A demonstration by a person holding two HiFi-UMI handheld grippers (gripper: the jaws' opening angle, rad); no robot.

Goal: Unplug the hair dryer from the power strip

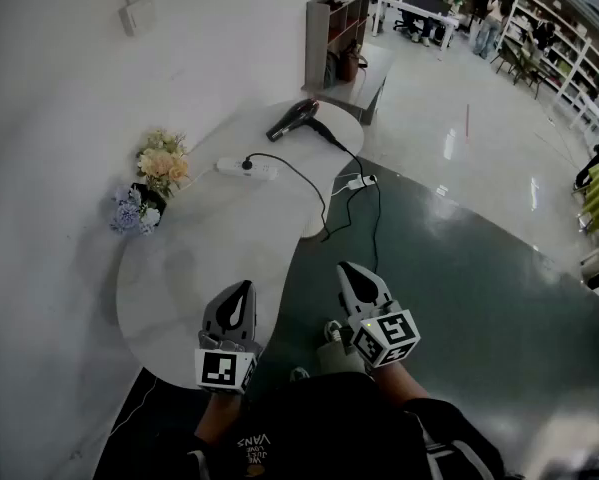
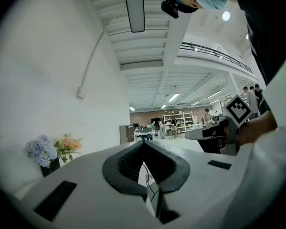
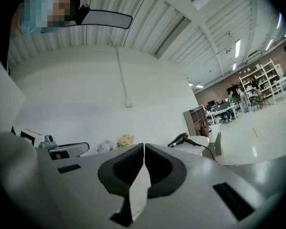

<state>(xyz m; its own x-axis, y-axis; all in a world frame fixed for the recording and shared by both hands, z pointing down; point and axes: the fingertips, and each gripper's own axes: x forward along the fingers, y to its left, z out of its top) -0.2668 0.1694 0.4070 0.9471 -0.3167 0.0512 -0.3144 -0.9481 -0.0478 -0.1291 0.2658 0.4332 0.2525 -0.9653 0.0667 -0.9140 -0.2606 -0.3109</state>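
Observation:
A black hair dryer (image 1: 292, 119) lies at the far end of the white table (image 1: 199, 268); it also shows small in the right gripper view as the hair dryer (image 3: 179, 139). Its black cord (image 1: 309, 183) runs across the table to a white power strip (image 1: 246, 168). A second white power strip (image 1: 360, 181) sits on the floor past the table edge. My left gripper (image 1: 241, 290) hovers over the table's near edge, shut and empty. My right gripper (image 1: 352, 273) is held level beside it, over the dark floor, also shut and empty. Both are far from the dryer.
A dark vase of flowers (image 1: 149, 190) stands at the table's left by the white wall. A low shelf unit (image 1: 344, 43) stands beyond the table. The dark green floor (image 1: 459, 288) spreads to the right. People and desks are far back in the room.

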